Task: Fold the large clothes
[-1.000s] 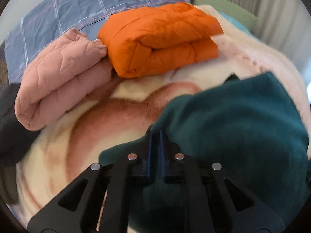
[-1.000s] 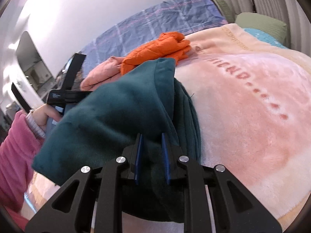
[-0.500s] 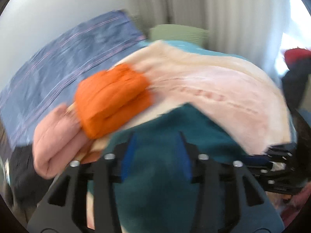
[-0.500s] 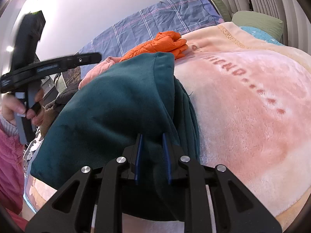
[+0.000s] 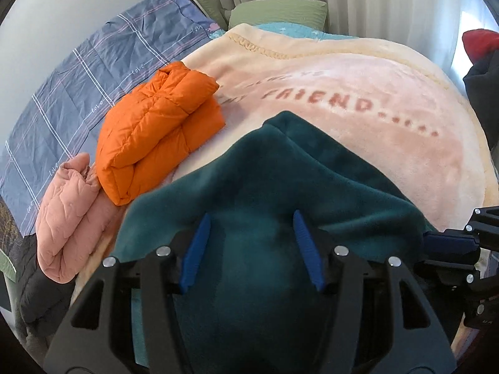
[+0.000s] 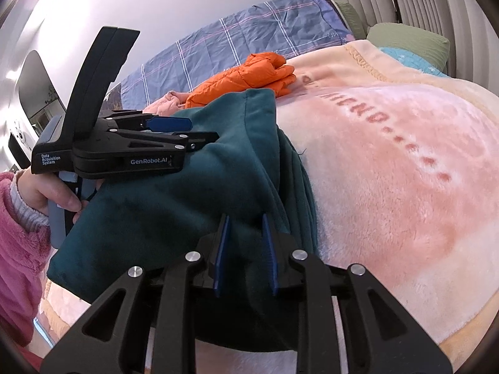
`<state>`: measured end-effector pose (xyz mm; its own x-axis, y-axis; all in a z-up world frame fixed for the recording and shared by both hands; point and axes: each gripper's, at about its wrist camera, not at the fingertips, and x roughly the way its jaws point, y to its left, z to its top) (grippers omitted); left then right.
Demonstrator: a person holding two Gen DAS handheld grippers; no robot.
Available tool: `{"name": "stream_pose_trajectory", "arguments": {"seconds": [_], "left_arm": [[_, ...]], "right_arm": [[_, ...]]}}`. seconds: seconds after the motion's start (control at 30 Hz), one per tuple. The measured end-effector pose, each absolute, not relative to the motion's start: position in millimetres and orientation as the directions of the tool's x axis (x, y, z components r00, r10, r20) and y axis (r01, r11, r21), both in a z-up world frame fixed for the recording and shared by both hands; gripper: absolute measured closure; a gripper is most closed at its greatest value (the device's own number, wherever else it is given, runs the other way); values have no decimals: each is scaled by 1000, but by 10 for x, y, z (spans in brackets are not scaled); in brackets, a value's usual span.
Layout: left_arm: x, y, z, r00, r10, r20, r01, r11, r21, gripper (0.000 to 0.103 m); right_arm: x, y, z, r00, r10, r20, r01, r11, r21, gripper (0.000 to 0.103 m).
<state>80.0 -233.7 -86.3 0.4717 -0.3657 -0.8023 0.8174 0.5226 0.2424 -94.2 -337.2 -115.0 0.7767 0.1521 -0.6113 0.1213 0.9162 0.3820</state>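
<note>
Left wrist view puts the teal fleece (image 5: pixel 268 193) right under you: it lies part-folded on the near side of the pink blanket (image 5: pixel 389 131), a doubled edge running down its right side.

Your left gripper (image 5: pixel 251 246) hovers over the fleece with its blue fingers (image 5: pixel 196 246) spread wide and opening further; cloth lies below them, but nothing is pinched. Your right gripper (image 6: pixel 244 254) sits at the near right edge, fingers close together with a fold of fleece between them, and its jaws are easing apart. The pads seem to be still pressing on the cloth, though the view there is too dark to be sure.

If the right side lets go before your left has a new hold, the stacked layers could slide apart and undo the fold. The plush blanket may also drag up with the fleece if you bite too deep.

Far left, an orange jacket (image 5: pixel 156 131) and a pink jacket (image 5: pixel 68 215) lie folded by the blue checked sheet (image 5: pixel 93 71).

The blanket reads "FRIEND....."; the sheet repeats "love"; your left tool says "GenRobot.AI" and "Data Acquisition System".
</note>
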Motion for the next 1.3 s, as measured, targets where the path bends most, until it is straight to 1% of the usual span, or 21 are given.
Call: {"name": "stream_pose_trajectory", "arguments": {"seconds": [0.13,0.2,0.23,0.27,0.3,0.33,0.43,0.53,0.6,0.63,0.7,0.77,0.87,0.93,0.97,1.0,1.07,1.1,1.13,1.23,1.3], "left_arm": [[797,-2316,-839,476,-367,-799,816,524,245,45],[790,-2304,-832,476,-369,-798,815,527,242,45],[788,-2297,-833,476,-370,-798,815,527,242,45],[781,-2292,-831,477,-369,-797,814,527,243,45],[780,-2294,-831,480,-367,-797,813,527,247,45],[779,-2289,-827,481,-367,-796,813,527,248,45],[778,-2287,-823,480,-366,-797,813,527,248,45],[777,-2291,-821,481,-366,-797,813,527,248,45],[775,-2286,-818,481,-367,-796,812,527,248,45],[775,-2279,-814,482,-369,-795,812,528,248,45],[782,-2268,-805,482,-375,-792,812,530,243,45],[788,-2254,-800,480,-381,-790,813,533,236,45],[811,-2240,-792,469,-392,-792,815,537,217,45],[832,-2226,-784,460,-400,-793,816,543,200,45],[843,-2210,-770,457,-408,-790,815,548,189,45],[851,-2177,-741,458,-422,-783,812,556,176,42],[883,-2062,-640,453,-461,-763,803,584,123,30],[925,-1944,-551,446,-496,-745,791,609,68,19],[964,-1831,-484,452,-520,-725,772,635,27,13],[1183,-1337,-360,504,-557,-660,674,731,-102,3],[1412,-986,-433,530,-529,-663,573,800,-181,3]], "right_arm": [[-954,-3375,-1134,777,153,-611,123,914,386,78],[-1025,-3444,-1097,786,195,-587,104,894,436,70],[-1110,-3519,-1067,797,227,-559,95,868,488,59],[-1186,-3582,-1043,807,215,-550,119,853,508,41],[-1261,-3654,-1023,813,181,-553,160,845,511,32],[-1344,-3734,-1009,823,152,-548,189,836,516,28],[-1507,-3968,-1107,826,208,-524,199,763,616,27],[-1397,-4035,-1473,753,440,-489,184,573,799,25],[-1291,-3982,-1638,705,509,-493,212,512,832,24],[-1249,-3961,-1694,693,512,-508,237,503,831,18],[-1167,-3932,-1713,692,502,-519,261,496,828,14],[-1078,-3890,-1695,681,507,-528,273,494,825,1],[-883,-3797,-1715,653,503,-567,276,539,796,1],[-837,-3791,-1718,659,497,-564,278,536,797,3],[-851,-3798,-1696,672,488,-558,273,536,798,16],[-871,-3822,-1694,679,495,-542,260,528,808,23],[-934,-3866,-1694,691,506,-517,246,508,826,39],[-959,-3882,-1699,695,505,-513,244,505,828,41],[-974,-3899,-1719,694,510,-508,242,500,832,42],[-956,-3901,-1736,693,521,-498,232,494,838,42],[-967,-3900,-1695,692,514,-507,229,509,830,40]]}}
